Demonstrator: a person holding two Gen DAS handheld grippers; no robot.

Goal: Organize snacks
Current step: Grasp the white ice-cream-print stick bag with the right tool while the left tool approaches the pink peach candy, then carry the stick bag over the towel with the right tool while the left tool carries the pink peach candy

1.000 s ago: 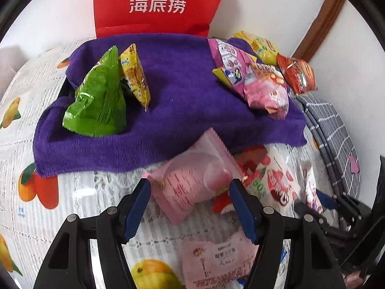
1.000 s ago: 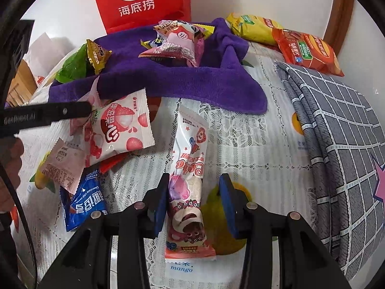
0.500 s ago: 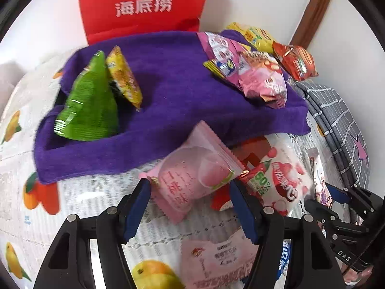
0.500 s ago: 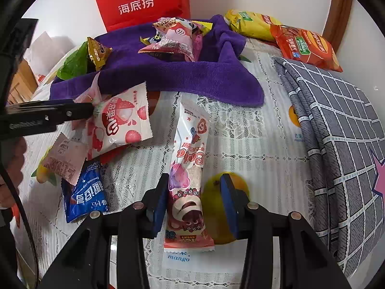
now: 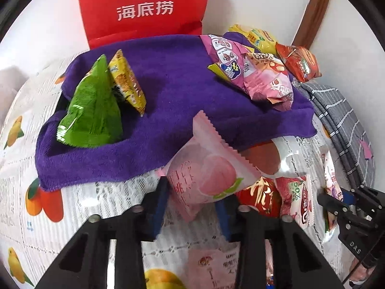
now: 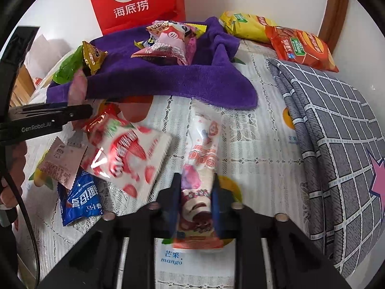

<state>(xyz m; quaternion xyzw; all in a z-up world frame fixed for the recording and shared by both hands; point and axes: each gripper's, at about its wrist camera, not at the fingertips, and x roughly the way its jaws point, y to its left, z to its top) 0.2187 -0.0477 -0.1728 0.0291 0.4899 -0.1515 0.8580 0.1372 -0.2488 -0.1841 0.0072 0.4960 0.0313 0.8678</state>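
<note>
Now both jaws have just closed: the left gripper (image 5: 192,200) pinches the peach packet (image 5: 204,168), the right gripper (image 6: 195,200) clamps the long wrapper (image 6: 201,163) running straight ahead between its fingers.

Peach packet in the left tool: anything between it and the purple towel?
Nothing visible does. The left tool has just been closing and now pinches the peach packet, whose top corner already overlaps the purple towel. The towel's middle, between the green packet and the pink pile, is bare.
</note>
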